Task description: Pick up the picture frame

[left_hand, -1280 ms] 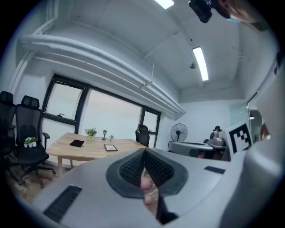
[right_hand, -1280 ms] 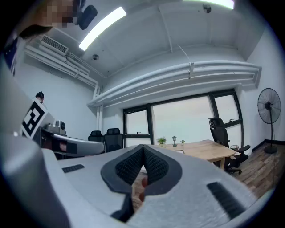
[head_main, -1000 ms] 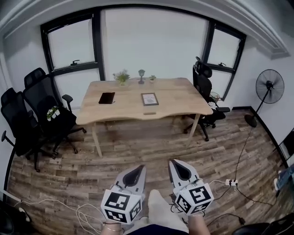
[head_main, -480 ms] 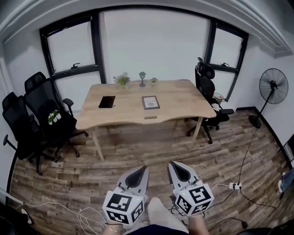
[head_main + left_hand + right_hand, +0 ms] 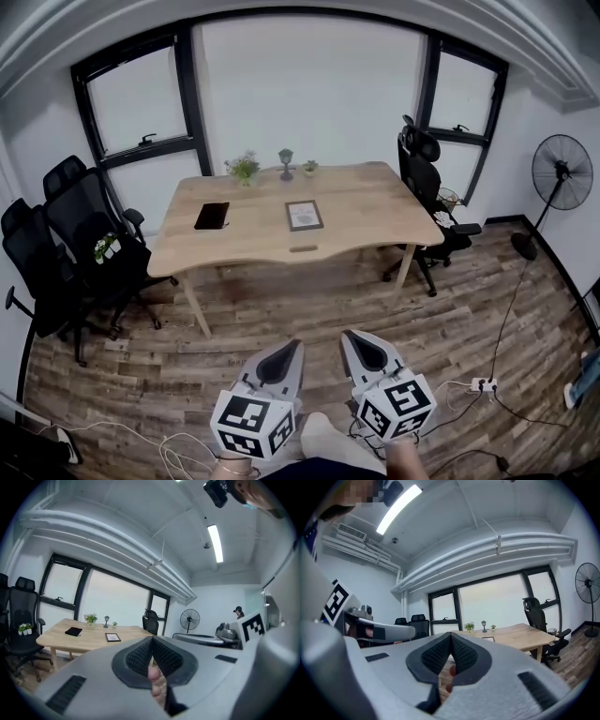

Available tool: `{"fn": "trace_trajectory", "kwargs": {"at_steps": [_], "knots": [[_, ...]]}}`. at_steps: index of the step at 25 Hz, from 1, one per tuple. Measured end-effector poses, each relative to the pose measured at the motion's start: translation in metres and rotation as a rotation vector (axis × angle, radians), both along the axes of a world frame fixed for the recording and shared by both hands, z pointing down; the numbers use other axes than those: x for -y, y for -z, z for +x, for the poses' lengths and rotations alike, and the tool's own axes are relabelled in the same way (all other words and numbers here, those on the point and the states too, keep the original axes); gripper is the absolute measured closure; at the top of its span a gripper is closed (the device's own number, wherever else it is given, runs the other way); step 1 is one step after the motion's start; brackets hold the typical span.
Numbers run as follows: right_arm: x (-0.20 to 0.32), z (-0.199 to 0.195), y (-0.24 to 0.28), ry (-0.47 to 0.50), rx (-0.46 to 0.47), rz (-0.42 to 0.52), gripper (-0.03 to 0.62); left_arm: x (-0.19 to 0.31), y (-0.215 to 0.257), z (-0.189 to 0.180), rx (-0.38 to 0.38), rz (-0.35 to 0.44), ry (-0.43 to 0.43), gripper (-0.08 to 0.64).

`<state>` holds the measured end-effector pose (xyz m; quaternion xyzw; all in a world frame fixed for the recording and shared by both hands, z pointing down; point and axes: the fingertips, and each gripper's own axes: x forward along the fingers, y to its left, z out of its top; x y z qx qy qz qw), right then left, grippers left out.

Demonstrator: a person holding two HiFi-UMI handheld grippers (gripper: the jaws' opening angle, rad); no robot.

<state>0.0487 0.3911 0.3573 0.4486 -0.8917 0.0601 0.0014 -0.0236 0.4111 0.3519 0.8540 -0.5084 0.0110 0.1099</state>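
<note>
Left tool (image 5: 281,356) and right tool (image 5: 364,347) closed, empty, well short of the bench (image 5: 370,211); unopened, they may shove its picture frame (image 5: 304,215) aside

Bright daylight floods from the windows (image 5: 141,103) ahead of the left gripper (image 5: 292,345). Fisheye distortion bends every picture's edges.

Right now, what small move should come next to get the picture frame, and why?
Probably step forward toward the table. The picture frame lies flat near its middle, across a stretch of wooden floor from the left gripper and right gripper, both shut and empty, so it looks out of reach.
</note>
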Motion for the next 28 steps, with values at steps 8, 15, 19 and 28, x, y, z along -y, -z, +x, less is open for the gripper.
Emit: {"fn": "trace_trajectory", "kwargs": {"at_steps": [8,15,19,28], "knots": [[0.042,0.012,-0.003,0.017,-0.012,-0.005,0.592,0.045,-0.003,0.014,0.006,-0.009,-0.012,0.555],[0.079,0.023,-0.004,0.013,0.001,-0.010,0.592,0.081,-0.010,0.020,0.024,-0.026,-0.005,0.555],[0.100,0.027,-0.009,0.007,0.011,-0.020,0.592,0.101,-0.015,0.021,0.026,-0.038,0.007,0.555],[0.141,0.024,-0.019,0.032,-0.032,-0.034,0.592,0.145,-0.022,0.019,-0.026,-0.082,0.026,0.555]]}}
